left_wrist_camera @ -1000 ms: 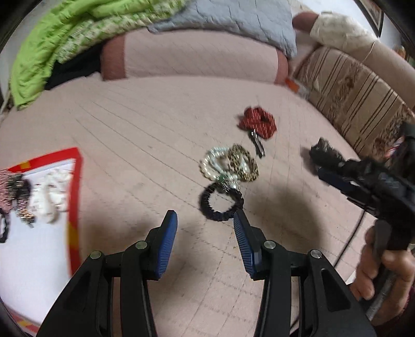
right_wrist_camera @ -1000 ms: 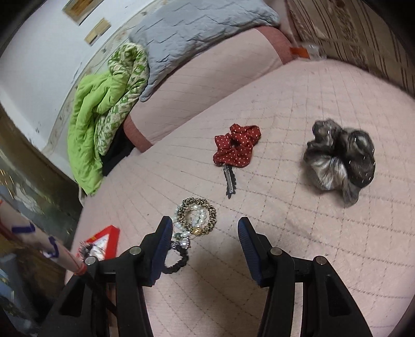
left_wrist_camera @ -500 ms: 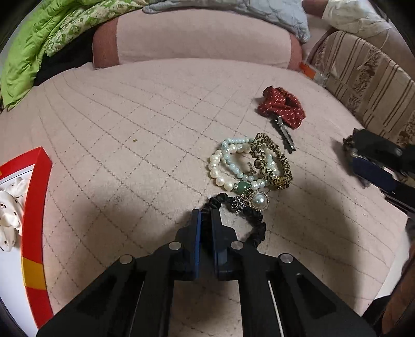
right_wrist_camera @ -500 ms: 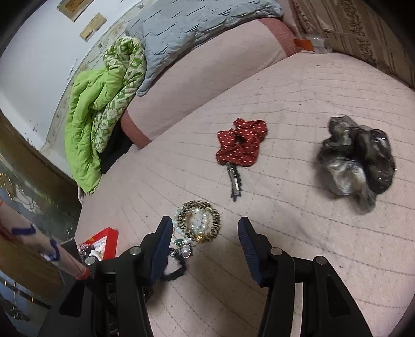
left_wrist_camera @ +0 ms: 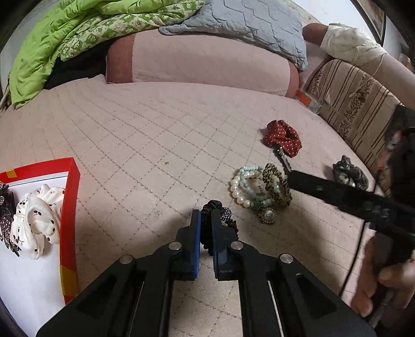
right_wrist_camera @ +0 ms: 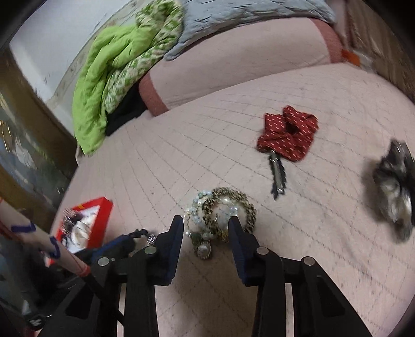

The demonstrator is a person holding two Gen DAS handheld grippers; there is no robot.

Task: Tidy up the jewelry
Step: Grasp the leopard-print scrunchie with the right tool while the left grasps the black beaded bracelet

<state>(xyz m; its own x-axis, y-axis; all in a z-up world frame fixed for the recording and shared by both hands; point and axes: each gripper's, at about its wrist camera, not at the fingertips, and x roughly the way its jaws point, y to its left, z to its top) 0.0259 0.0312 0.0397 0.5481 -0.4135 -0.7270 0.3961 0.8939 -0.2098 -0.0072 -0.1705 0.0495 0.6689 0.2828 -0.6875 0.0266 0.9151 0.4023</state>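
Left tongs (left_wrist_camera: 205,220): clamped together on the black beaded hair tie (left_wrist_camera: 220,211), which sits pinched between the blue pads at the near middle of the pink quilted bed (left_wrist_camera: 145,134).
Right tongs (right_wrist_camera: 206,228): spread apart, hovering low over the bracelet pile, one finger on either side of it; nothing is gripped.
Bracelet pile: a pearl bracelet (left_wrist_camera: 240,188), a pale green bead bracelet (left_wrist_camera: 250,172) and a leopard-print hair tie (left_wrist_camera: 276,184) lie tangled together just right of the black hair tie, with a pearl pendant (left_wrist_camera: 268,214) at the pile's near edge.
Red box (left_wrist_camera: 70,207): at the near left edge of the bed, its white interior holding a white cherry-print scrunchie (left_wrist_camera: 36,215) and a dark beaded piece (left_wrist_camera: 6,215) to that scrunchie's left.
Far right of the bed: a red polka-dot scrunchie (left_wrist_camera: 282,137) lying against a dark metal hair clip (right_wrist_camera: 277,176); a grey-black scrunchie (left_wrist_camera: 348,173) sits apart, further right.
Background: a green quilt (left_wrist_camera: 59,33) and a grey quilted blanket (left_wrist_camera: 249,23) are heaped on a pink bolster (left_wrist_camera: 202,62) at the far end; a striped cushion (left_wrist_camera: 355,103) lines the right side.
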